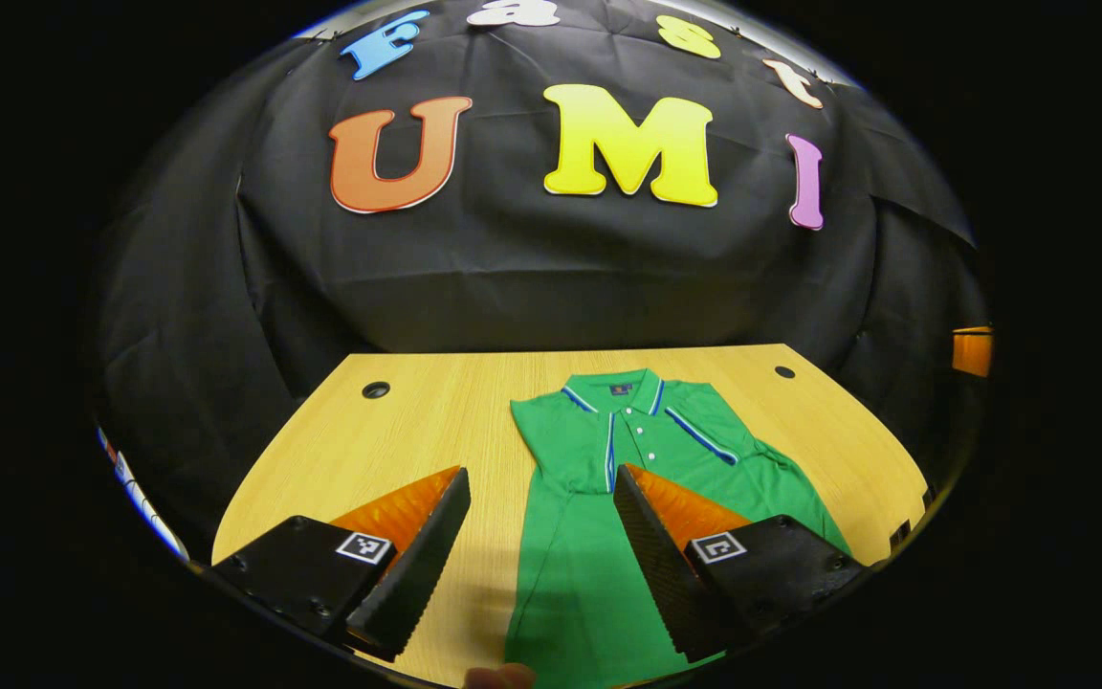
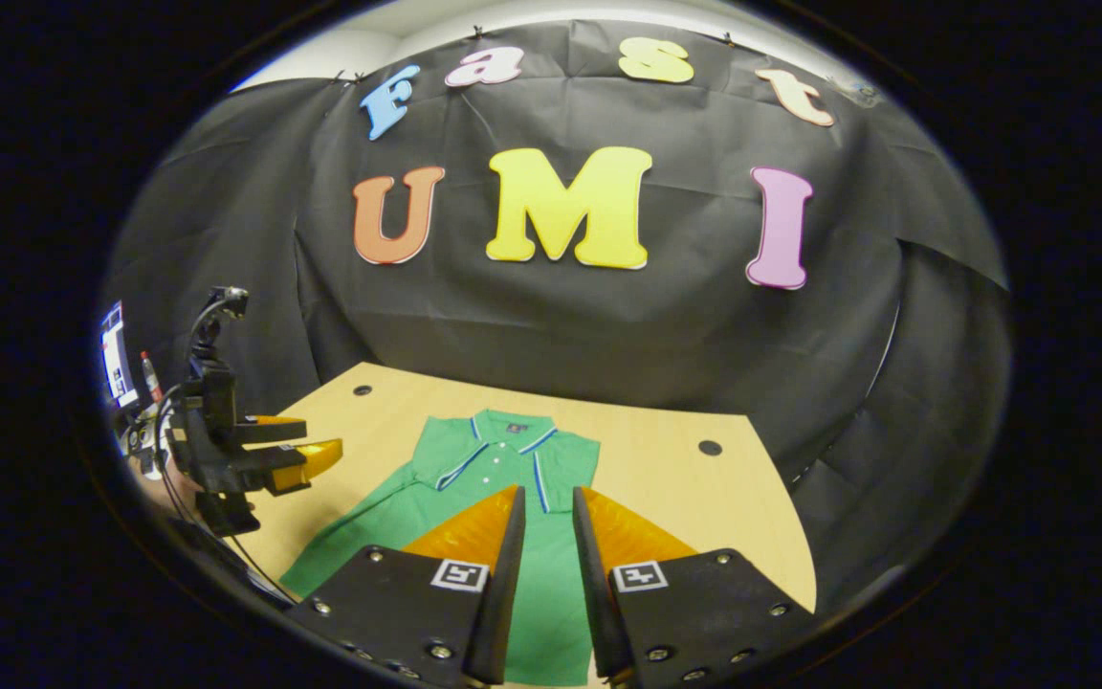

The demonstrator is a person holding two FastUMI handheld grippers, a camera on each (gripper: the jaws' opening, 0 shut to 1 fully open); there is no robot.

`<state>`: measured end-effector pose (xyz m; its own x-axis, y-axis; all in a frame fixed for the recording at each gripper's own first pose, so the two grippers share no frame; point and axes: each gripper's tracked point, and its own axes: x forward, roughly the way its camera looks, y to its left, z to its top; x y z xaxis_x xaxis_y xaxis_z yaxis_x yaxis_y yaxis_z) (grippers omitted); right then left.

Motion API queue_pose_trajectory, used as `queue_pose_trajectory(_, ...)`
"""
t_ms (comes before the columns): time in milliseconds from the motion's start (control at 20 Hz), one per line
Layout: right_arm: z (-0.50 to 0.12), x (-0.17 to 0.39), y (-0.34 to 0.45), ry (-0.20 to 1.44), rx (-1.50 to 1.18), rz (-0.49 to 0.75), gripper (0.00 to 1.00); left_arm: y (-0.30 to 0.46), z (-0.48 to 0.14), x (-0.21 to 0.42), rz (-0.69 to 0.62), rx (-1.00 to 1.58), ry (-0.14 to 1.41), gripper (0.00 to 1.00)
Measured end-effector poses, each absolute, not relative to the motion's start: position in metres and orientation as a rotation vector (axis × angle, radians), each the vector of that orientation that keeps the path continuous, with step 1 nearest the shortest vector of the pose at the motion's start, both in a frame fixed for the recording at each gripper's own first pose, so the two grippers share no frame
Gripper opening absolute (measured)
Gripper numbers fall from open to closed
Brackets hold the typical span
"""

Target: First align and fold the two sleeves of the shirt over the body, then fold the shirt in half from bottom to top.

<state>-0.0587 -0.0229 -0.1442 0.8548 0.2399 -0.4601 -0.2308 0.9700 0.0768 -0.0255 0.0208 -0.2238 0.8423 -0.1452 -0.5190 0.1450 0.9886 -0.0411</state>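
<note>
A green polo shirt [image 1: 580,555] with blue-and-white trim lies flat on the wooden table [image 1: 417,431], collar toward the far wall. In the left gripper view a sleeve [image 1: 781,478] spreads out on its right side and its left edge runs straight. My left gripper [image 1: 541,474] hovers over the shirt's near left part, open wide with nothing between its fingers. In the right gripper view the shirt [image 2: 474,459] spreads toward the lower left. My right gripper [image 2: 547,495] hangs above the shirt's body, its fingers a narrow gap apart and holding nothing. The left gripper [image 2: 307,445] shows farther off at the left, held above the table's edge.
Round cable holes [image 1: 376,389] [image 1: 784,371] sit near the table's far corners. A screen [image 2: 116,354] and a small bottle [image 2: 147,375] stand beyond the table's left side. Bare wood [image 2: 704,517] lies to the right of the shirt. A fingertip [image 1: 498,677] shows at the bottom edge.
</note>
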Motion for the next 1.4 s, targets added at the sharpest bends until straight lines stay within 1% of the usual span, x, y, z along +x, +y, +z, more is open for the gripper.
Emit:
queue_pose_trajectory(100, -0.158, -0.069, -0.025, 0.513, 0.007, 0.255, 0.33, 0.028, -0.232, -0.048, -0.171, 0.023, 0.581, 0.98)
queue_pose_trajectory(150, -0.165, -0.076, -0.026, 0.531, -0.007, 0.260, 0.37, 0.032, -0.237, -0.059, -0.185, 0.041, 0.600, 0.98)
queue_pose_trajectory(200, -0.173, -0.083, -0.026, 0.549, -0.018, 0.270, 0.46, 0.034, -0.242, -0.070, -0.204, 0.058, 0.618, 0.98)
queue_pose_trajectory(250, -0.182, -0.090, -0.027, 0.573, -0.029, 0.282, 0.50, 0.034, -0.247, -0.083, -0.228, 0.072, 0.642, 0.98)
queue_pose_trajectory(300, -0.195, -0.102, -0.026, 0.608, -0.041, 0.299, 0.60, 0.034, -0.254, -0.094, -0.256, 0.091, 0.667, 0.98)
queue_pose_trajectory(350, -0.205, -0.111, -0.028, 0.642, -0.055, 0.309, 0.65, 0.035, -0.258, -0.106, -0.281, 0.111, 0.688, 0.98)
queue_pose_trajectory(450, -0.225, -0.130, -0.030, 0.705, -0.072, 0.332, 0.65, 0.030, -0.270, -0.131, -0.345, 0.140, 0.732, 0.98)
queue_pose_trajectory(500, -0.236, -0.138, -0.031, 0.738, -0.075, 0.343, 0.66, 0.026, -0.277, -0.146, -0.382, 0.149, 0.760, 0.98)
queue_pose_trajectory(600, -0.252, -0.156, -0.038, 0.796, -0.084, 0.351, 0.89, 0.021, -0.290, -0.176, -0.442, 0.161, 0.819, 0.98)
queue_pose_trajectory(800, -0.293, -0.182, -0.053, 0.924, -0.099, 0.363, 0.89, 0.025, -0.314, -0.226, -0.517, 0.207, 0.931, 0.98)
queue_pose_trajectory(900, -0.311, -0.199, -0.059, 0.994, -0.104, 0.370, 0.89, 0.028, -0.326, -0.241, -0.524, 0.230, 0.979, 0.98)
queue_pose_trajectory(1150, -0.359, -0.234, -0.071, 1.136, -0.160, 0.403, 0.89, 0.043, -0.358, -0.262, -0.456, 0.204, 1.107, 0.98)
queue_pose_trajectory(1400, -0.379, -0.243, -0.074, 1.170, -0.219, 0.423, 0.89, 0.051, -0.374, -0.272, -0.388, 0.143, 1.174, 0.98)
